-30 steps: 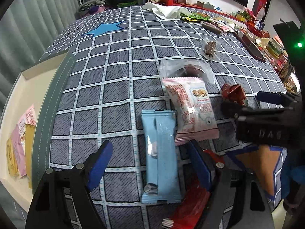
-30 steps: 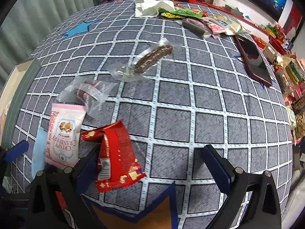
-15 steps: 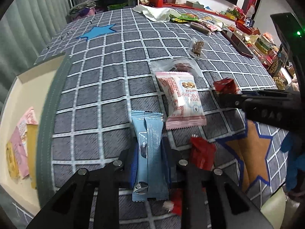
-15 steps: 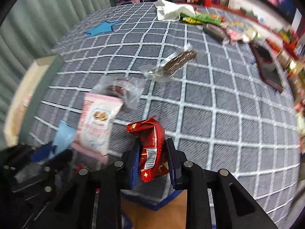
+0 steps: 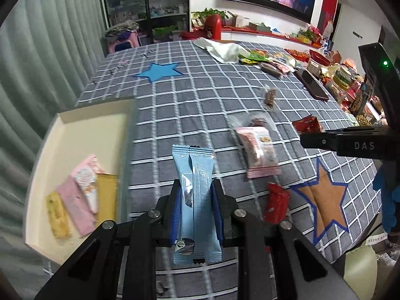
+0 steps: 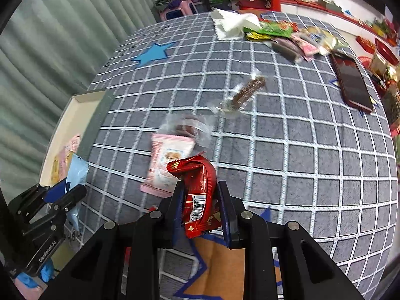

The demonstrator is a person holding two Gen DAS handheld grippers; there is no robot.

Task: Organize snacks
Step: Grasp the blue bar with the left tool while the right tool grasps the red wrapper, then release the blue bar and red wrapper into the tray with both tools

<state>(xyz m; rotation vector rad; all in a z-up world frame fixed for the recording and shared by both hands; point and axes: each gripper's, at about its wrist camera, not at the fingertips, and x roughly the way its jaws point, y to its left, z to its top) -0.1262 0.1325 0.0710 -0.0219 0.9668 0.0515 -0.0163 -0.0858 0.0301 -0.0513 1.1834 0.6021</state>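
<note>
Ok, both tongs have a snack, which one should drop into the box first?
Left, probably. The left tongs grip the blue packet right beside the open box, while the right tongs with the red packet sit farther across the table.

White letters "DAS" stood on the black body of the right gripper point(image 5: 308, 138), seen from the left wrist. "GenRobot.AI" ran along the arm of the left gripper point(image 6: 66, 195), seen from the right wrist. The red snack packet point(image 6: 198, 195) carried a barcode label beginning with a 6; the other digits were too small to make out. Print on the pink snack packet point(image 5: 258, 153) was blurred beyond reading.
</note>
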